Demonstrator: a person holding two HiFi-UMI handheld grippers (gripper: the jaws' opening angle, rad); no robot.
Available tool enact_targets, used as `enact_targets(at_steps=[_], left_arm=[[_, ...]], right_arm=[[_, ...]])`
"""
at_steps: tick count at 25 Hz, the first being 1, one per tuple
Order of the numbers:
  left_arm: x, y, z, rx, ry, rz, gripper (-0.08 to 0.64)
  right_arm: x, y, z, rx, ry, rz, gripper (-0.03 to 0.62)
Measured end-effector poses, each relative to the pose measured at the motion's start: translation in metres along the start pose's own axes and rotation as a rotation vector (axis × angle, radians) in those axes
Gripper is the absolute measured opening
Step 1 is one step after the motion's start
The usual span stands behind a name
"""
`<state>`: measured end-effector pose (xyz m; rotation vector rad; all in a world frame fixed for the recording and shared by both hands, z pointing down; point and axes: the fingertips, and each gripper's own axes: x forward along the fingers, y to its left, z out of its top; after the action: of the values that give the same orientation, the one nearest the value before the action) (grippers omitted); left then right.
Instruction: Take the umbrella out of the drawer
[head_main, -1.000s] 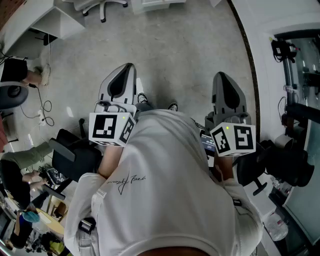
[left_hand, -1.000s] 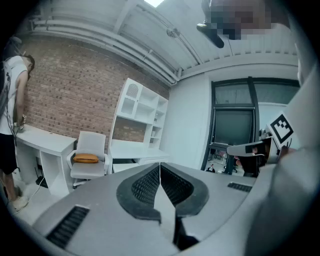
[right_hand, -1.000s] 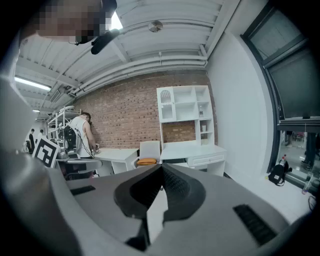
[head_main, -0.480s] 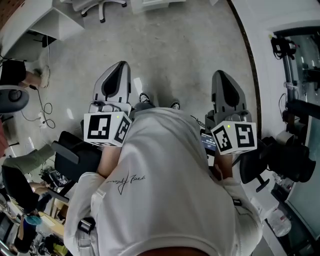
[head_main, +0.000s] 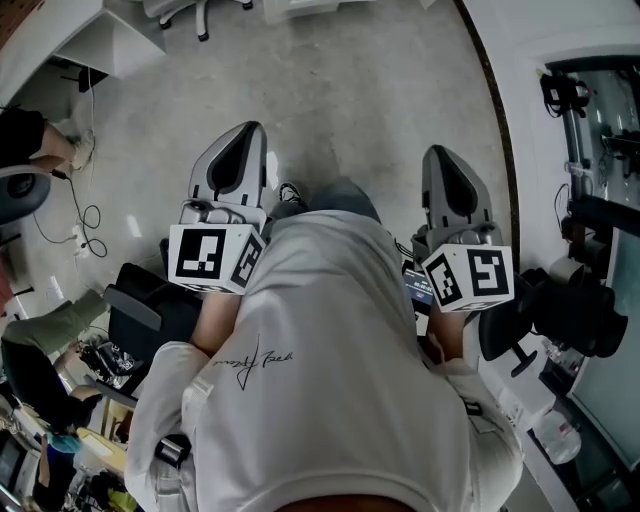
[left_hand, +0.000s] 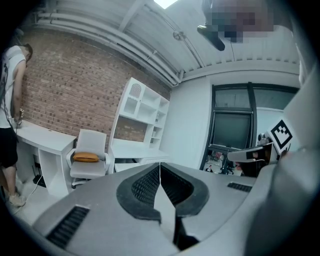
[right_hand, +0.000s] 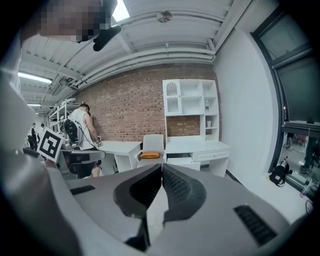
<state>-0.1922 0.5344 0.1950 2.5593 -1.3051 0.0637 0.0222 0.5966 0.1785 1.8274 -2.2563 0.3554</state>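
Pinching both jaws together on nothing: left gripper (left_hand: 160, 167) and right gripper (right_hand: 161, 170) ride level, I judge just for the approach. Drawer (right_hand: 205, 155) fronts the white desk (right_hand: 197, 146), well ahead. Umbrella unseen, presumably inside.

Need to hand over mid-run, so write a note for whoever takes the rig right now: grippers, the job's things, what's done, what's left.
Left gripper: shut, empty.
Right gripper: shut, empty.
Both are held out in front of the person, over the floor.
Things: the umbrella shows in no view. A white desk with a drawer, which looks closed and is probably the one meant, stands across the room.
Done: nothing that shows.
Left: reach the drawer, open it, take the umbrella out.
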Motion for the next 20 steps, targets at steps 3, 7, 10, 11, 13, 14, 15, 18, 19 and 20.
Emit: enact_targets(at_steps=[3, 7, 10, 11, 13, 14, 15, 18, 19, 20], left_arm=[[0.0, 0.002, -0.003, -0.008, 0.007, -0.003, 0.017], [0.01, -0.006, -0.009, 0.001, 0.036, -0.015, 0.017], [0.021, -0.007, -0.008, 0.013, 0.051, -0.007, 0.017], [0.025, -0.005, -0.008, 0.016, 0.055, 0.002, 0.017], [0.035, 0.0, -0.007, 0.013, 0.061, 0.024, 0.017], [0.041, 0.001, -0.006, 0.011, 0.064, 0.029, 0.017], [0.048, 0.002, -0.004, 0.009, 0.064, 0.029, 0.017], [0.07, 0.0, 0.006, 0.013, 0.058, 0.007, 0.017], [0.078, -0.001, 0.009, 0.01, 0.061, -0.006, 0.017], [0.086, -0.003, 0.011, 0.004, 0.066, -0.022, 0.017]], right_arm=[[0.002, 0.002, -0.002, -0.006, 0.017, 0.001, 0.025], [0.007, -0.005, -0.006, 0.001, 0.03, 0.018, 0.025], [0.019, -0.01, -0.007, 0.006, 0.033, 0.043, 0.025], [0.025, -0.012, -0.006, 0.006, 0.032, 0.05, 0.025], [0.037, -0.018, -0.002, 0.011, 0.025, 0.06, 0.025], [0.044, -0.022, 0.0, 0.019, 0.02, 0.064, 0.025], [0.049, -0.026, 0.004, 0.031, 0.014, 0.07, 0.025], [0.068, -0.039, 0.01, 0.055, 0.008, 0.084, 0.025], [0.075, -0.044, 0.011, 0.056, 0.01, 0.085, 0.025], [0.082, -0.048, 0.012, 0.059, 0.013, 0.088, 0.025]])
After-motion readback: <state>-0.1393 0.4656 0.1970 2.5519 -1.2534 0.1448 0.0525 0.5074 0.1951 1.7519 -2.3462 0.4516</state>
